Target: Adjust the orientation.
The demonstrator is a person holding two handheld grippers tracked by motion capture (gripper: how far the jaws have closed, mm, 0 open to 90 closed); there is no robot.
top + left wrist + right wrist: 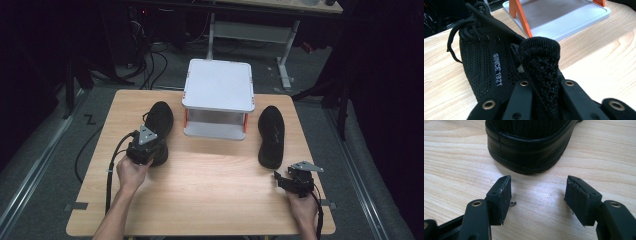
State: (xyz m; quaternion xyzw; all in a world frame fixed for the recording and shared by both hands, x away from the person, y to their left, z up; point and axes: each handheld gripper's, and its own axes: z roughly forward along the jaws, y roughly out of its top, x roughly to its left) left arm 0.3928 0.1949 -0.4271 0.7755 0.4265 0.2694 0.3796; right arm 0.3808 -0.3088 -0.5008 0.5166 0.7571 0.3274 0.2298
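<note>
Two black knit shoes lie on the wooden table (210, 190). The left shoe (161, 119) (486, 62) sits left of centre with its toe pointing away, and white lettering shows on its side. My left gripper (145, 146) (543, 86) is shut on its heel collar (541, 55), which bunches up between the jaws. The right shoe (271, 135) lies at the right, its glossy heel (529, 147) nearest me. My right gripper (281, 179) (539, 192) rests low over the table just short of that heel, open, with bare wood between its pads.
A white two-level stand (218, 85) (564, 17) with orange posts stands at the back centre between the shoes. Black cables trail from both grippers. Beyond the table's far edge are dark floor, cables and another desk's legs (285, 60).
</note>
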